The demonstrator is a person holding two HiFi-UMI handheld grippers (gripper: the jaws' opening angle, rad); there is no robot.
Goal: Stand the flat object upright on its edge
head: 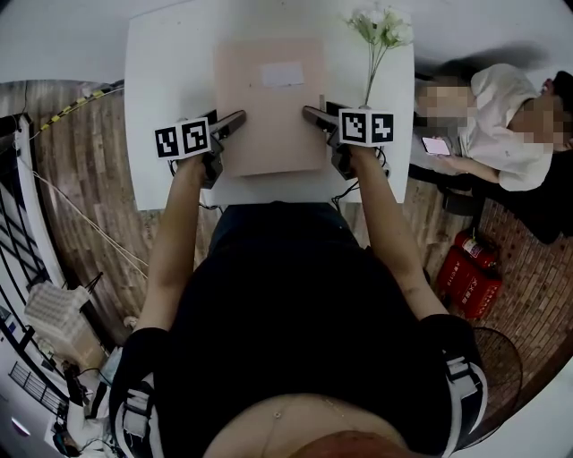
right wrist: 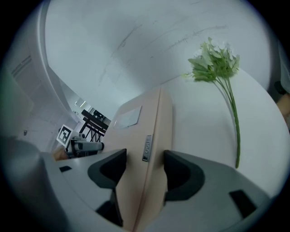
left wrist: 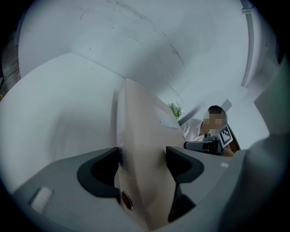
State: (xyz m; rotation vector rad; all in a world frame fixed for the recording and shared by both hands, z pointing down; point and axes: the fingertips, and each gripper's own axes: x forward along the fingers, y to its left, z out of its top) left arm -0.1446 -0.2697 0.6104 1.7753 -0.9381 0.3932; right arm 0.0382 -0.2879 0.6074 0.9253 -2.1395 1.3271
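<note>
**Beige box gripped at both sides, not yet on its edge**

A beige flat box (head: 269, 107) lies across the middle of a white table (head: 170, 72), its broad face with a pale label turned up toward the head camera — it is not yet upright. The left gripper (head: 235, 119) is clamped on the box's left side and the right gripper (head: 312, 114) on its right. Each straddles the box's thickness with pads pressed to both faces, near the corners closest to the person. Whether that near end is already off the table cannot be told.

The likely trouble lies in the swing up. If one hand rises faster than the other, the box would twist between the pads and could slip — its faces look smooth. Once on its narrow edge, it may topple if released before it balances. A spray of flowers (head: 383, 27) lies just beside the right gripper, and a wide swing could sweep it.
</note>
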